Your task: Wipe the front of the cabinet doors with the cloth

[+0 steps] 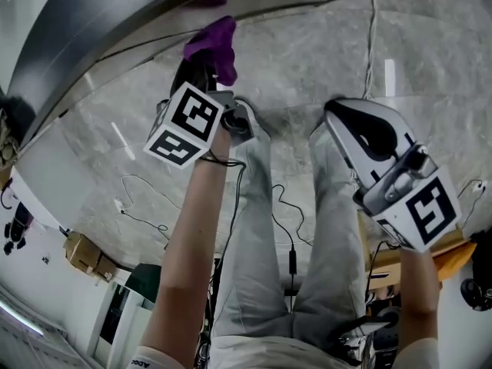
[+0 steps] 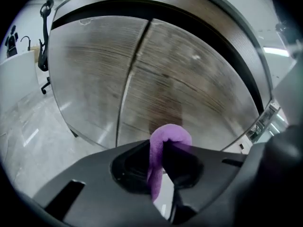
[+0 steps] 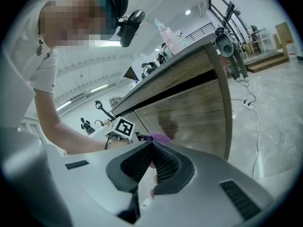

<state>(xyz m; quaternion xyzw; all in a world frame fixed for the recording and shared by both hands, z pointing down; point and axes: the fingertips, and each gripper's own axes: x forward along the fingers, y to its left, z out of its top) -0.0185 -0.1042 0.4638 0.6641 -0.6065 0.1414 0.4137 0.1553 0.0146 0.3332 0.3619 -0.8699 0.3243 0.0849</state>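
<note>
My left gripper (image 1: 206, 66) is shut on a purple cloth (image 1: 215, 41), held up close to the cabinet front (image 1: 100, 29). In the left gripper view the cloth (image 2: 165, 138) sticks out in a fold between the black jaws of the left gripper (image 2: 163, 148), just short of the two wood-grain doors (image 2: 189, 84) and their seam (image 2: 131, 74). Whether cloth and door touch I cannot tell. My right gripper (image 1: 337, 114), white, hangs lower and further right with its jaws shut on nothing (image 3: 151, 145). From its view I see the left gripper's marker cube (image 3: 122, 127), the cloth (image 3: 159, 137) and the door (image 3: 194, 112).
Thin cables (image 1: 286, 206) trail over the marble floor (image 1: 430, 60) by the person's grey-trousered legs (image 1: 254, 229). A cardboard box (image 1: 86, 256) lies at the left, an office chair (image 2: 45, 46) beyond the cabinet's end. A spray bottle (image 3: 168, 34) stands on the countertop.
</note>
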